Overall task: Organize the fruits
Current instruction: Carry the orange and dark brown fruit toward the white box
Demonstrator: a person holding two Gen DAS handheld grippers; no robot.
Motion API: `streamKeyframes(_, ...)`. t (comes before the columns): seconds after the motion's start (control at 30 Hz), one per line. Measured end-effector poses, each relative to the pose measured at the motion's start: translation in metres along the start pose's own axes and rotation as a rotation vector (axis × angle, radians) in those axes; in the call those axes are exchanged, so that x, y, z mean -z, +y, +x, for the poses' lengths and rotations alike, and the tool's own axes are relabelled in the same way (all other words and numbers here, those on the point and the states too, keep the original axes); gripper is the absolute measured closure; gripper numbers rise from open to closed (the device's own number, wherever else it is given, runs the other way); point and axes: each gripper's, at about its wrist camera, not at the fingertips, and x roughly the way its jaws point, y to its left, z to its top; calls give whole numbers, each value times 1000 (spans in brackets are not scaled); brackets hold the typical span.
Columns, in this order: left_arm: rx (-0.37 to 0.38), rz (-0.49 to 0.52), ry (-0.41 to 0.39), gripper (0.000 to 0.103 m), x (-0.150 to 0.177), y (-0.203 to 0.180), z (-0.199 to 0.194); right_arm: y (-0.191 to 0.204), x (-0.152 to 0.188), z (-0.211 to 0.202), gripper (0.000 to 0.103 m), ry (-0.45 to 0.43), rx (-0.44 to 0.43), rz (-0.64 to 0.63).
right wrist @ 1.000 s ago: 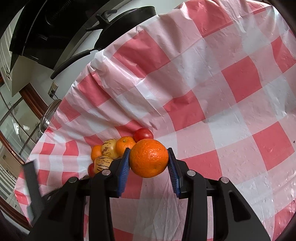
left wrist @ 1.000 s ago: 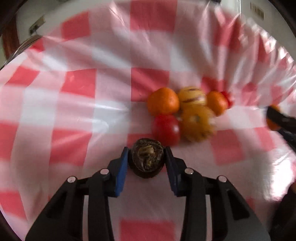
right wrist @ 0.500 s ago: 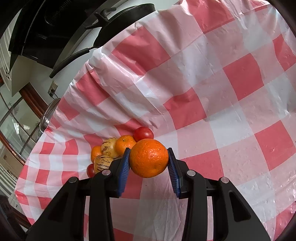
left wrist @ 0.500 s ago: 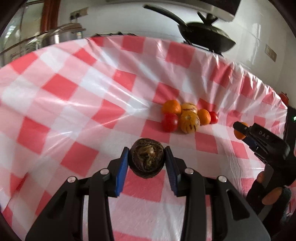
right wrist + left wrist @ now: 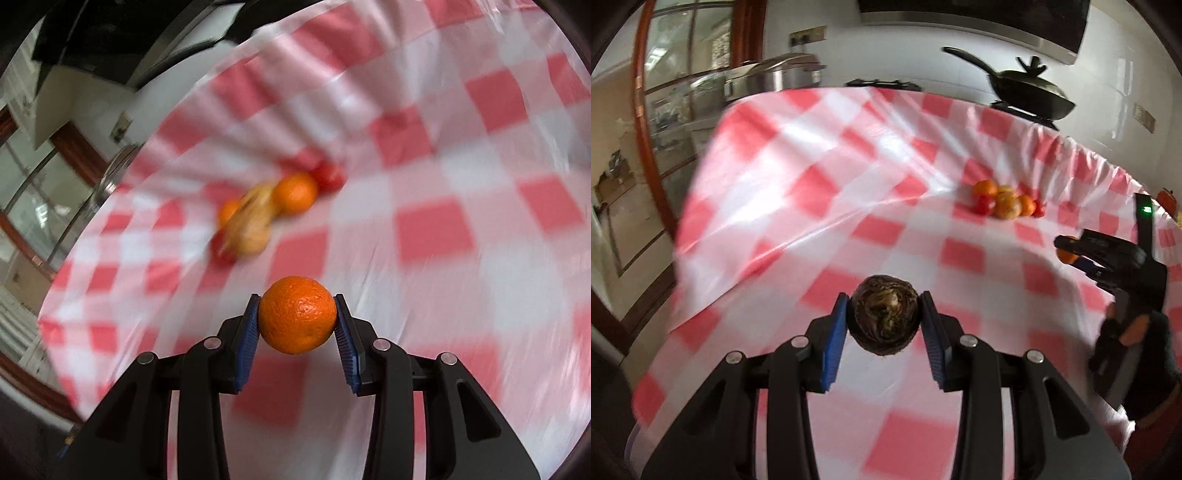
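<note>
The left gripper [image 5: 884, 317] pinches a dark brown fruit [image 5: 884, 315] and the right gripper [image 5: 297, 317] pinches an orange [image 5: 297, 314], both above the checked tablecloth [image 5: 812, 206], well apart from the fruit pile [image 5: 1006, 201].

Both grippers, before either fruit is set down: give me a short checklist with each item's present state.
1. Left gripper clamps the dark fruit: ok.
2. Right gripper clamps the orange: ok.
3. Both held fruits are clear of the checked tablecloth: ok.
4. Fruit pile sits bunched on the cloth: ok.
5. Bare cloth between grippers and pile: ok.
6. Where each fruit belongs: cannot tell.
</note>
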Motion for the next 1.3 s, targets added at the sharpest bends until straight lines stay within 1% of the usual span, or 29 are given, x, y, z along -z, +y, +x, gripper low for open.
streamKeyframes(0.17, -39, -31, 10, 64, 34, 39, -28, 47, 65, -23, 64, 70, -85, -64)
streamKeyframes(0.27, -55, -48, 12, 64, 53, 59, -42, 75, 99, -37, 64, 97, -118, -125)
streamKeyframes(0.37, -73, -45, 11, 64, 70, 77, -56, 100, 132, -50, 64, 131, -128, -207)
streamKeyframes(0.5, -90, -43, 1, 64, 84, 96, -70, 129, 167, -65, 64, 155, -142, -313)
streamKeyframes(0.63, -100, -58, 7, 64, 104, 116, -81, 152, 191, -75, 64, 176, -163, -403)
streamKeyframes(0.73, -112, -83, 15, 64, 122, 135, -90, 171, 209, -79, 64, 197, -191, -463)
streamKeyframes(0.83, -141, -111, 17, 64, 139, 157, -100, 194, 236, -82, 64, 231, -222, -542)
streamKeyframes(0.9, -157, -154, 23, 64, 152, 177, -106, 205, 250, -84, 64, 249, -244, -579)
streamKeyframes(1.0, -184, -206, 29, 64, 168, 201, -112, 227, 280, -88, 64, 282, -288, -663)
streamKeyframes(1.1, -207, -258, 50, 64, 185, 225, -113, 246, 310, -93, 64, 318, -335, -756)
streamKeyframes(1.17, -220, -285, 74, 64, 198, 237, -110, 258, 333, -94, 63, 344, -358, -828)
streamKeyframes(1.23, -234, -300, 103, 64, 211, 247, -105, 268, 352, -96, 63, 344, -372, -897)
streamKeyframes(1.3, -240, -309, 129, 64, 220, 252, -100, 274, 373, -91, 64, 392, -374, -949)
